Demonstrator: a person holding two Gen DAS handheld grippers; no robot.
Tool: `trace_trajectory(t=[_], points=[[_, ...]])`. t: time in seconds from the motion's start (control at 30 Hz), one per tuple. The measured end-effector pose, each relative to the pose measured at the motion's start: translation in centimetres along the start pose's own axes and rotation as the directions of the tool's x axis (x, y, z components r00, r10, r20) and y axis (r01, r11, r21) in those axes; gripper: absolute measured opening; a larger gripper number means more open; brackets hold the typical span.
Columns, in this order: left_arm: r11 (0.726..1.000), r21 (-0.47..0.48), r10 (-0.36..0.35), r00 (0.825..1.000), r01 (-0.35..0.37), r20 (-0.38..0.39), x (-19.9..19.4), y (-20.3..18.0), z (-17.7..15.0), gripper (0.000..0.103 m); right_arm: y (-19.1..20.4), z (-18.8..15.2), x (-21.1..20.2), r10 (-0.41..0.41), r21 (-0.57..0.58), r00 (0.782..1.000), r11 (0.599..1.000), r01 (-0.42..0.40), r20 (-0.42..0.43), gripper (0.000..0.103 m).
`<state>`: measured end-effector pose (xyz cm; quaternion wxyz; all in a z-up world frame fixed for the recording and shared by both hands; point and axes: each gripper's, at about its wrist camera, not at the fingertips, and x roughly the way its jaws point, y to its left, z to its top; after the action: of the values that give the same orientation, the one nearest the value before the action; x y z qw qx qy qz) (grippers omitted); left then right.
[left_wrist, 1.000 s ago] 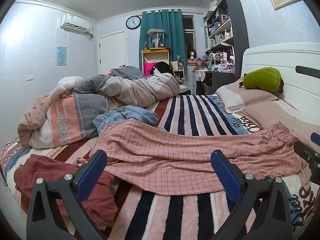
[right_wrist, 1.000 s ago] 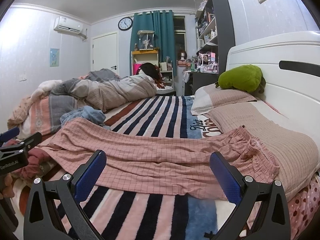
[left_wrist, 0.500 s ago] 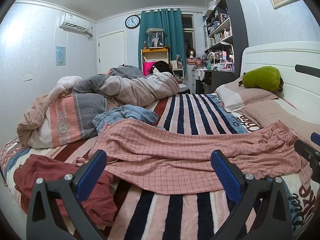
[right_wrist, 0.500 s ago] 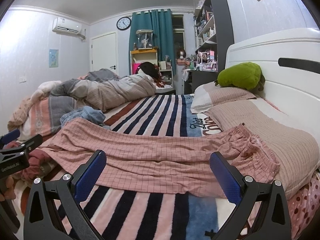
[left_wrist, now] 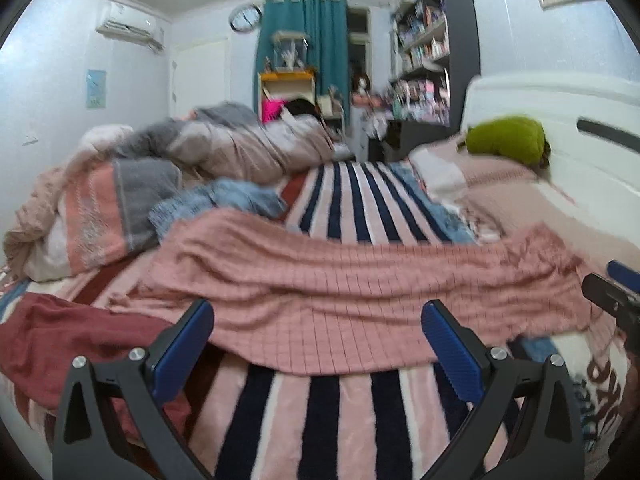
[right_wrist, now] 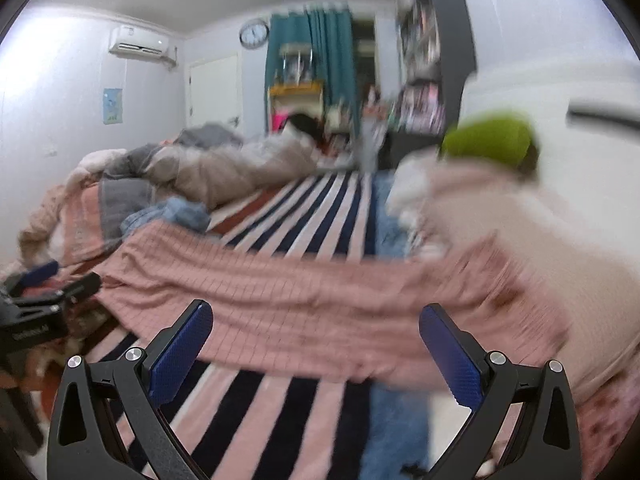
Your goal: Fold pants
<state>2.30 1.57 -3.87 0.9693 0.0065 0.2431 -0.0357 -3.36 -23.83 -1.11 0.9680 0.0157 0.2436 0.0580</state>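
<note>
You brought both grippers, left (left_wrist: pixel 316 344) and right (right_wrist: pixel 316 344), nearer the pants (left_wrist: pixel 360 280). Jaws stood wide, empty. Grasping likely followed.

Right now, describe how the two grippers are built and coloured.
The left gripper and right gripper look alike: black angular frames, silver screw heads at the joints, and two fingers faced with blue ribbed pads. In the right view, the left gripper's side carries small white lettering, too blurred to read. No cables or sleeves show.

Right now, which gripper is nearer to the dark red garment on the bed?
Left. The left gripper hangs just beside the dark red garment; the right gripper faces the pink checked pants toward their waistband end.
</note>
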Motion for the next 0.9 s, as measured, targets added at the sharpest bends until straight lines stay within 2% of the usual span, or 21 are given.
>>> trace_trajectory(t=[0.07,0.1,0.17,0.23,0.37,0.4,0.5,0.7,0.8,0.87,0.9], points=[[1.000,-0.005,-0.015,0.998,0.014,-0.063,1.8,0.4,-1.1,0.102,-2.3,-1.3,2.3,0.068,0.089,0.992,0.994,-0.058,-0.106,0.102],[0.999,-0.023,-0.030,0.995,0.028,-0.095,2.8,0.7,-1.7,0.102,-3.6,-2.3,3.6,0.118,0.137,0.980,0.986,-0.097,-0.160,0.102],[0.994,-0.089,-0.070,0.984,0.056,-0.165,4.7,1.6,-3.1,0.102,-5.8,-4.2,6.0,0.173,0.219,0.953,0.968,-0.119,-0.247,0.098],[0.982,-0.172,-0.115,0.969,0.078,-0.218,6.7,2.7,-4.4,0.102,-7.2,-5.6,7.7,0.188,0.256,0.934,0.960,-0.110,-0.304,0.087],[0.968,-0.236,-0.153,0.946,0.085,-0.286,9.7,3.2,-6.3,0.101,-9.9,-7.5,10.5,0.233,0.348,0.903,0.932,-0.101,-0.361,0.077],[0.965,-0.247,-0.159,0.942,0.086,-0.294,10.2,3.4,-6.5,0.097,-10.3,-7.7,10.9,0.242,0.367,0.899,0.925,-0.101,-0.364,0.075],[0.949,-0.301,-0.194,0.928,0.095,-0.318,11.9,3.8,-6.8,0.090,-10.8,-7.7,11.8,0.245,0.378,0.903,0.920,-0.101,-0.354,0.071],[0.939,-0.333,-0.194,0.930,0.085,-0.312,14.5,4.3,-5.8,0.088,-11.4,-6.7,13.7,0.218,0.413,0.917,0.908,-0.066,-0.334,0.067],[0.936,-0.346,-0.171,0.935,0.056,-0.312,15.5,4.7,-5.3,0.076,-11.5,-6.4,14.4,0.184,0.408,0.929,0.912,-0.039,-0.322,0.060],[0.935,-0.354,-0.154,0.940,0.039,-0.303,16.0,4.8,-5.0,0.067,-11.4,-6.2,14.6,0.147,0.394,0.938,0.919,-0.012,-0.315,0.050],[0.935,-0.354,-0.147,0.943,0.034,-0.299,16.1,5.0,-4.9,0.055,-11.5,-6.1,14.7,0.133,0.392,0.940,0.920,0.002,-0.315,0.040]])
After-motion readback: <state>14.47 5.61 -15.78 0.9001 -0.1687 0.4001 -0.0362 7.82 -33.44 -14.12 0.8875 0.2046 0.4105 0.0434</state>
